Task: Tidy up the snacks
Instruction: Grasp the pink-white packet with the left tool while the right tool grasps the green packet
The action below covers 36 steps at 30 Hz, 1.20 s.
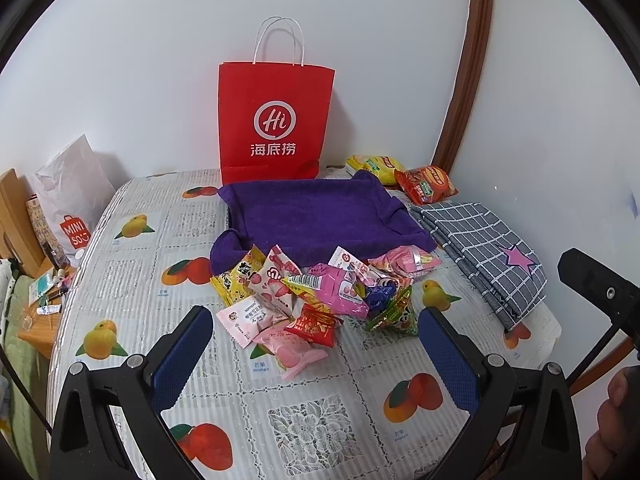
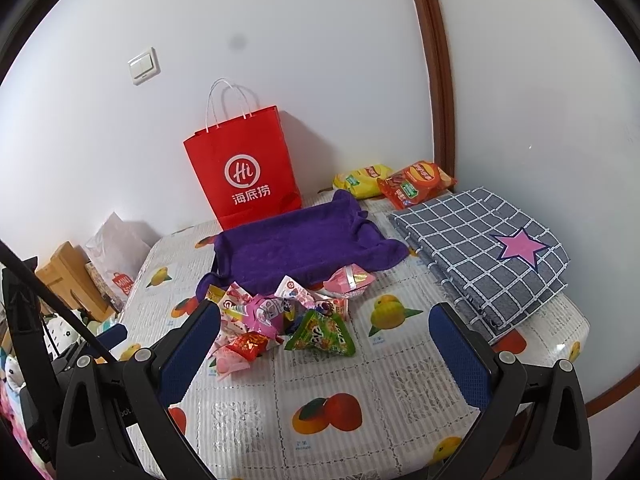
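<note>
So the snack pile (image 1: 316,300) is a jumble of little pink, red, yellow and green packets, sitting mid-table on the fruit-print tablecloth (image 1: 304,412), right at the front edge of a purple towel tray (image 1: 320,216). Behind that, a red paper bag (image 1: 276,124) stands upright against the wall. Two chip bags (image 1: 404,176) are off in the back right corner, next to a folded grey checked cloth (image 1: 480,248). Left tongs (image 1: 316,356) and right tongs (image 2: 324,356) are both spread wide, holding nothing, just short of the pile.
</note>
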{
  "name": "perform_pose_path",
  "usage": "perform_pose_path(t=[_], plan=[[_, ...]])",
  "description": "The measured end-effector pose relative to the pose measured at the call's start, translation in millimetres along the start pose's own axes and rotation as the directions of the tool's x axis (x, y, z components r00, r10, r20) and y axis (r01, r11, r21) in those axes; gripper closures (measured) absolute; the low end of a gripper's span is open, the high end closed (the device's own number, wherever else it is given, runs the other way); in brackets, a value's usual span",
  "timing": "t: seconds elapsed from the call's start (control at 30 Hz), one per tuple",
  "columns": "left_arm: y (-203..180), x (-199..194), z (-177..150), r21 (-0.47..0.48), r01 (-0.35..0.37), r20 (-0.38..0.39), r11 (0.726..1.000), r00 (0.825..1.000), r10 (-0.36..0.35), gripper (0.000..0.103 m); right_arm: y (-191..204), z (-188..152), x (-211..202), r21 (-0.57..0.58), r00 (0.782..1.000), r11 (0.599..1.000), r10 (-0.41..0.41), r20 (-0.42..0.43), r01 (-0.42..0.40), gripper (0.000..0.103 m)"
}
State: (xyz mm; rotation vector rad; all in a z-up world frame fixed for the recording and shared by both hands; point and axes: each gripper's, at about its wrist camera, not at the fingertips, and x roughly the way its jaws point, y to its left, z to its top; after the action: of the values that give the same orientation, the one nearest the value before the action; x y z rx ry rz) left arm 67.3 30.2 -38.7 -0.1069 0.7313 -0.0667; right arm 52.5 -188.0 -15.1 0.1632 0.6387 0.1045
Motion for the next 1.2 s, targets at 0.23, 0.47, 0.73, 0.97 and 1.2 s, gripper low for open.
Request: perform_pose_path(t=[0.23, 0.47, 0.73, 0.97, 1.2], plan=[[3.9, 7.8, 3.2, -0.001, -0.004, -0.007, 1.000, 1.000, 0.004, 0.000, -0.1, 2.6, 14.5, 0.008, 1.000, 1.000, -0.001, -0.018, 0.001, 0.000], [13.1, 23.8, 3.3, -0.010, -0.007, -0.030, 1.000, 1.000, 0.007, 0.000, 3.2, 1.3, 35.4, -0.001, 0.999, 1.000, -0.012, -0.053, 0.012, 0.000], [26.3, 46.6, 0.1, -0.023, -0.027, -0.069, 0.999, 0.997, 0.026, 0.000, 5.4, -3.6, 69.7, -0.005, 0.994, 0.999, -0.033, -0.107, 0.032, 0.000], [44.0, 69.3, -3.0, -0.044, -0.060, -0.112, 0.997, 0.992, 0.054, 0.000, 4.1, -11.4, 105.4, 0.002, 0.984, 0.999, -0.053, -0.169, 0.054, 0.000], [59.3, 92.0, -6.7, -0.060, -0.082, -0.154, 0.995, 0.985, 0.072, 0.000, 6.9, -17.6, 136.2, 0.001, 0.974, 0.998, -0.063, -0.218, 0.065, 0.001]])
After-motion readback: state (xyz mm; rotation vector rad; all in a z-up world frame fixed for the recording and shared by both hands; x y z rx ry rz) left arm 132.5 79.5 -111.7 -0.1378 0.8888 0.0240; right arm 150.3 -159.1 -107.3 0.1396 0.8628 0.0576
